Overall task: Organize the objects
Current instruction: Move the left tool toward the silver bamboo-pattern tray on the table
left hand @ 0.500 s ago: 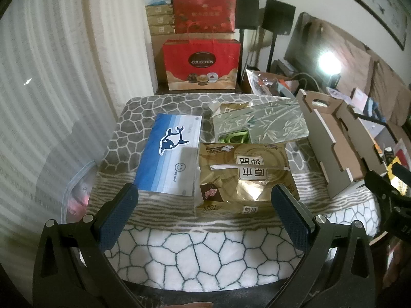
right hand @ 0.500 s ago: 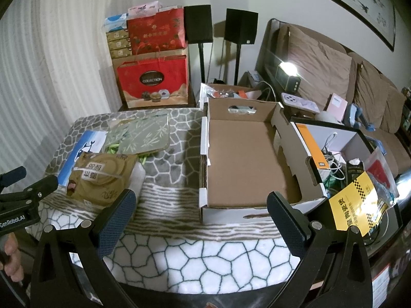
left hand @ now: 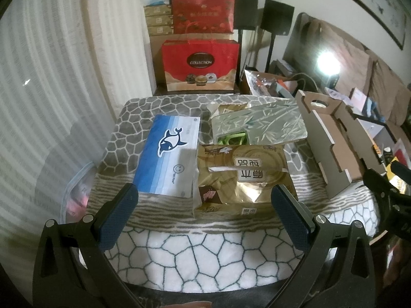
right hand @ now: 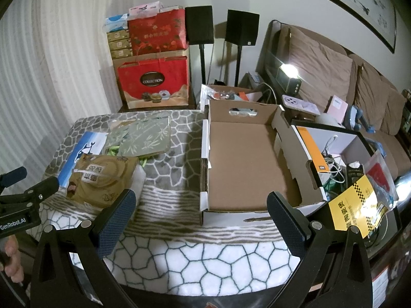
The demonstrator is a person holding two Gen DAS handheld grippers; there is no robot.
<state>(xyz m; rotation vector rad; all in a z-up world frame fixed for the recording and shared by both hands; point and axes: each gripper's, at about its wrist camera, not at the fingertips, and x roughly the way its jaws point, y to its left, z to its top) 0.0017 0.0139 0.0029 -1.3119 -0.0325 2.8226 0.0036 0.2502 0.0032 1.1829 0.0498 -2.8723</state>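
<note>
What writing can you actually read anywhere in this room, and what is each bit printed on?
"COLLECTION": on the dark oval of the red gift bag behind the table.
"GenRobot.AI": on the body of the left gripper, seen from the right wrist camera.
Gold packet: large Chinese characters, upside down from here; I cannot read them reliably.
Yellow checkered packet: Chinese characters, too tilted to read.
Upper red bag: gold characters, too blurred.
Blue dolphin pack: small print, unreadable.

Both black-framed grippers carry dark blue textured fingers (left hand: 117,218) and silver screws, one labelled GenRobot.AI.
</note>
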